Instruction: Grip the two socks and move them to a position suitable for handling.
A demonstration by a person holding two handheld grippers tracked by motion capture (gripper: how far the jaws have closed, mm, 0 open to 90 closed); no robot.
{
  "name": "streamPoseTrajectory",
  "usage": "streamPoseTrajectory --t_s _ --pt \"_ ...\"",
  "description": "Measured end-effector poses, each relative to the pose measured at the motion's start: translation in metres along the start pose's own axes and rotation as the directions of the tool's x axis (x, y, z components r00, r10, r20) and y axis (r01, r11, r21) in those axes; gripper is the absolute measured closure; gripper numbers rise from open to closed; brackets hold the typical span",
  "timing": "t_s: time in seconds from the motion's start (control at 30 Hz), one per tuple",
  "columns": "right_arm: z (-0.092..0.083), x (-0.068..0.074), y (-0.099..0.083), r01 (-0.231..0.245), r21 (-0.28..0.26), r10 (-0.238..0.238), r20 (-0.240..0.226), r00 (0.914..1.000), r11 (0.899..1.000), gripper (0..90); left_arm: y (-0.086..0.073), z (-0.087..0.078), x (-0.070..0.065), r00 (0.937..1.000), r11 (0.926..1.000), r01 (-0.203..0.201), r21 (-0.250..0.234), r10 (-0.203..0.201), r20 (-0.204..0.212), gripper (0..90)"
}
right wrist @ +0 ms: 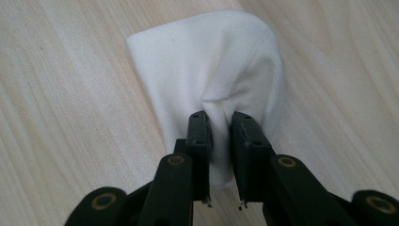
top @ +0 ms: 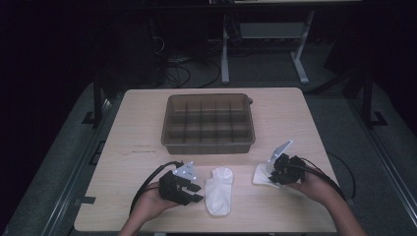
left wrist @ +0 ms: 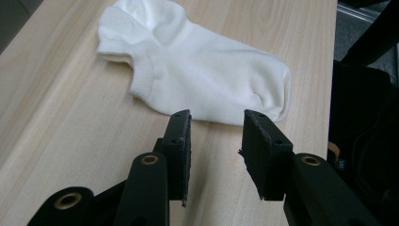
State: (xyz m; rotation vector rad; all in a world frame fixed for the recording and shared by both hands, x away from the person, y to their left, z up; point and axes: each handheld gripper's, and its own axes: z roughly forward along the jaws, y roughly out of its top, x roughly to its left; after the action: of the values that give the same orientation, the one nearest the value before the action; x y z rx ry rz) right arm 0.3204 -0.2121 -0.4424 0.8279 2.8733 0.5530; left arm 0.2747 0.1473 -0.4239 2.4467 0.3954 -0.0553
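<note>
Wooden table [top: 147,132], divided bin [top: 208,123] at far centre. Right gripper [right wrist: 220,117] pinching fold of right sock [right wrist: 211,61], near side of bin. Left gripper [left wrist: 216,122] released, beside middle sock [left wrist: 202,75]. Advice: confirm pinch catches both layers, lift slowly.

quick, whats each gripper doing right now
left gripper: open, empty, just short of the flat white ankle sock.
right gripper: shut on the folded white sock, fabric bunched between the pads.

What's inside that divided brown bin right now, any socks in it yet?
The brown bin shows only bare dividers, no socks. The near row sits partly behind its front wall, so its floor there is hidden.
</note>
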Motion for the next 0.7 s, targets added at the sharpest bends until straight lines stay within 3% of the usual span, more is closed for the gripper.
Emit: streamPoseTrajectory --t_s 0.7 --pt "-0.0039 -0.0032 -0.0012 -0.038 -0.015 0.037 -0.052 0.998 0.999 80.5 -0.0047 -0.0076 0.0068 0.9994 0.9997 0.023 -0.002 -0.023 -0.028 58.0"
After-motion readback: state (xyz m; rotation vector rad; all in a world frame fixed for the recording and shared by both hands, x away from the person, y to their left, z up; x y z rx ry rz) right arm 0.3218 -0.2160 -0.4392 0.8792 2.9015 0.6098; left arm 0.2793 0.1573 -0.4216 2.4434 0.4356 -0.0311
